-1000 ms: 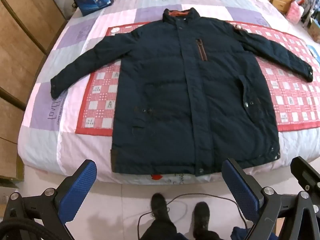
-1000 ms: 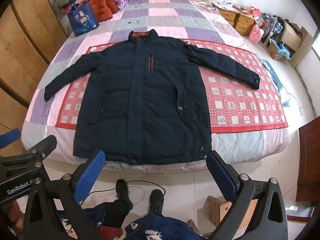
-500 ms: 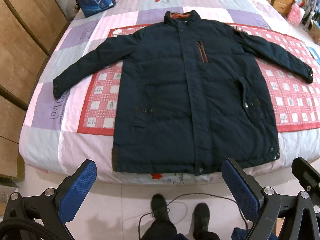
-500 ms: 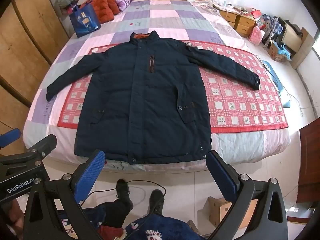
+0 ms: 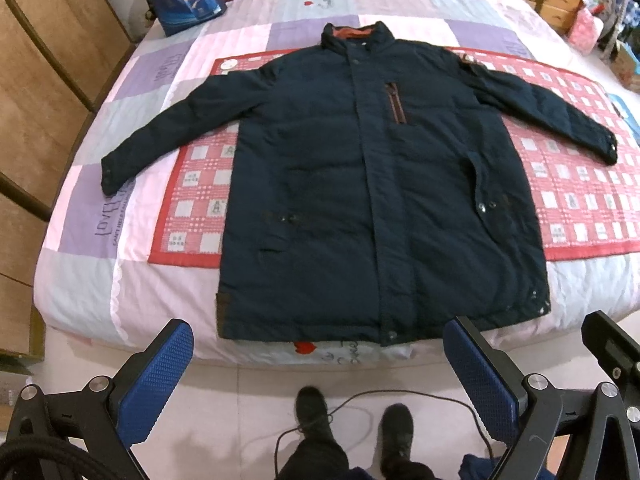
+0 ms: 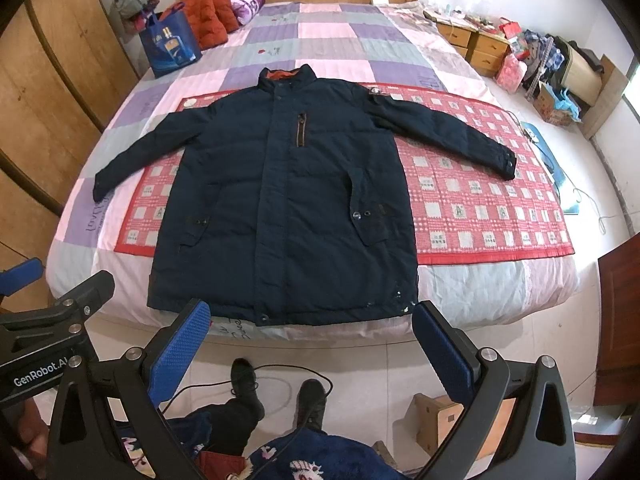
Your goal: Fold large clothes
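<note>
A large dark navy jacket point(image 5: 360, 184) lies flat, front up, on a red checked mat point(image 5: 580, 184) on the bed, both sleeves spread out, its orange-lined collar at the far end and its hem at the near bed edge. It also shows in the right wrist view point(image 6: 288, 200). My left gripper point(image 5: 320, 364) is open and empty, held over the floor just short of the hem. My right gripper point(image 6: 312, 344) is open and empty, also short of the hem.
The bed has a pink, purple and grey quilt point(image 6: 320, 44). A blue bag point(image 6: 170, 46) and orange clothes point(image 6: 210, 12) sit at its far left. Wooden wardrobes point(image 5: 36, 92) stand left; drawers and clutter point(image 6: 520, 52) stand right. My feet and a cable point(image 5: 352, 420) are on the tiled floor.
Both grippers have shifted slightly, so the jacket sits a little lower in the views. The jacket has not moved and both grippers stay open.
</note>
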A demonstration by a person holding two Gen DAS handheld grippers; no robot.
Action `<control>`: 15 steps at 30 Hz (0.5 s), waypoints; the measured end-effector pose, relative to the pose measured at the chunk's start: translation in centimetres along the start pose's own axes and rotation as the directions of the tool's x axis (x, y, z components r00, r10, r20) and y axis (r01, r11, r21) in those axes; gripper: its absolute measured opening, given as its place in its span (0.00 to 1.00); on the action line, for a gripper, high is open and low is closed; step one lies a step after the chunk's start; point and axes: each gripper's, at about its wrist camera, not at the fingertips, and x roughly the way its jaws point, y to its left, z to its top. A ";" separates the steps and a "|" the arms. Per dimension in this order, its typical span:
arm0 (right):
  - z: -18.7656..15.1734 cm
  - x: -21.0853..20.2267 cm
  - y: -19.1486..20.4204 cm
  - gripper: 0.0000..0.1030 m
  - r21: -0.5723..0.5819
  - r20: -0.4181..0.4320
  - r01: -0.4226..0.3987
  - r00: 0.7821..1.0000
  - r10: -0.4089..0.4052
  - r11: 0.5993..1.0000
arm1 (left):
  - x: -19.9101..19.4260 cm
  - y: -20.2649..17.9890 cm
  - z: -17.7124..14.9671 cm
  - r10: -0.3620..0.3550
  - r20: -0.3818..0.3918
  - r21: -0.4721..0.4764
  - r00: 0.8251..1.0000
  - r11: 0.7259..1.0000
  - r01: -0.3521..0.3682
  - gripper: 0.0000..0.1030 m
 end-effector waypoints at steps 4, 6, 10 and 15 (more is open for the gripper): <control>-0.2 -0.2 -0.2 1.00 0.000 0.002 -0.002 1.000 0.002 1.000 | -0.1 -0.2 -0.2 -0.004 0.008 0.002 1.000 1.000 0.004 1.00; -0.3 -0.3 -0.3 1.00 0.001 0.003 -0.003 1.000 0.003 1.000 | -0.1 -0.3 -0.2 -0.006 0.010 0.001 1.000 1.000 0.006 1.00; -0.5 -0.5 -0.4 1.00 -0.001 0.006 -0.004 1.000 0.004 1.000 | 0.1 -0.3 -0.3 -0.007 0.013 -0.003 1.000 1.000 0.007 1.00; -0.5 -1.4 -0.8 1.00 -0.003 0.008 -0.005 1.000 0.005 1.000 | -0.4 -0.7 -0.7 -0.007 0.017 -0.005 1.000 1.000 0.007 1.00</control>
